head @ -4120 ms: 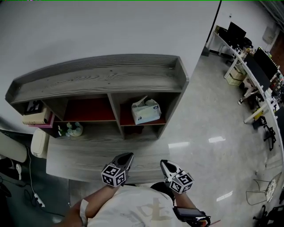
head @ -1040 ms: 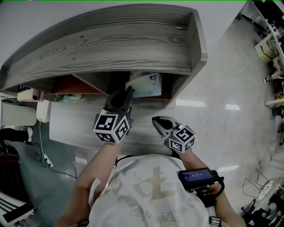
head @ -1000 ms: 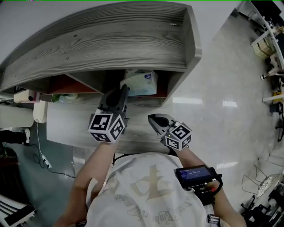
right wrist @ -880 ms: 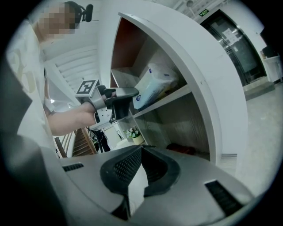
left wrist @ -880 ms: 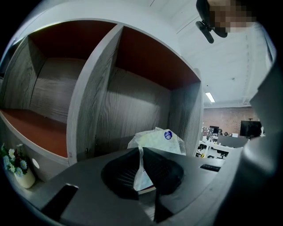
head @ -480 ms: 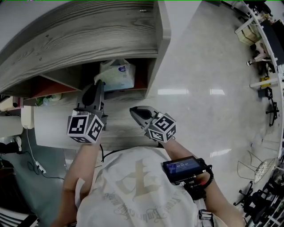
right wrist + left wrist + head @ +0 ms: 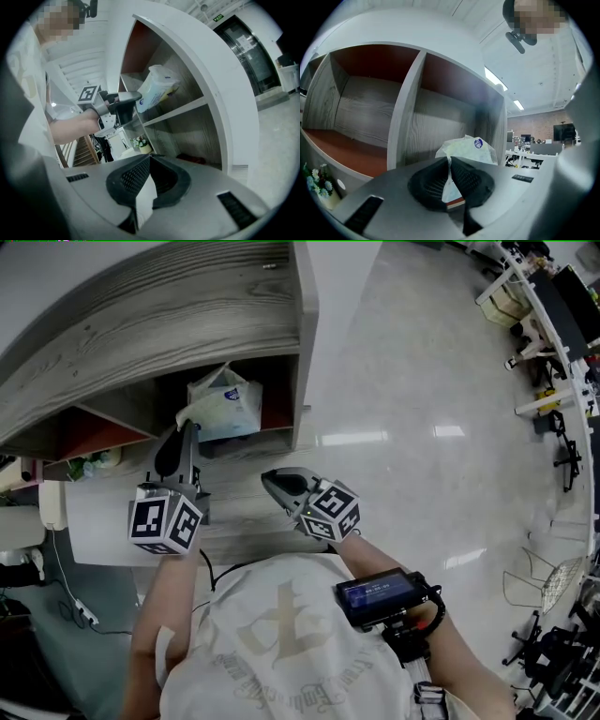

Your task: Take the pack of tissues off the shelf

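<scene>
Left gripper (image 7: pixel 187 426) fingers, just closing, pinch the tissue pack (image 7: pixel 228 407) wrapper in the shelf (image 7: pixel 187 315). Right gripper (image 7: pixel 270 481) fingers pressed together, empty.

Grey wood-grain shelf (image 7: pixel 187 315), glossy floor (image 7: pixel 422 381), crinkly plastic tissue pack (image 7: pixel 225 404)

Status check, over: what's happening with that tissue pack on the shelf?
Left gripper fingers just closing, pinching pack of tissues by its wrapper. Pack sits inside shelf. Right gripper shut, empty, held back. Nothing in the way.
</scene>
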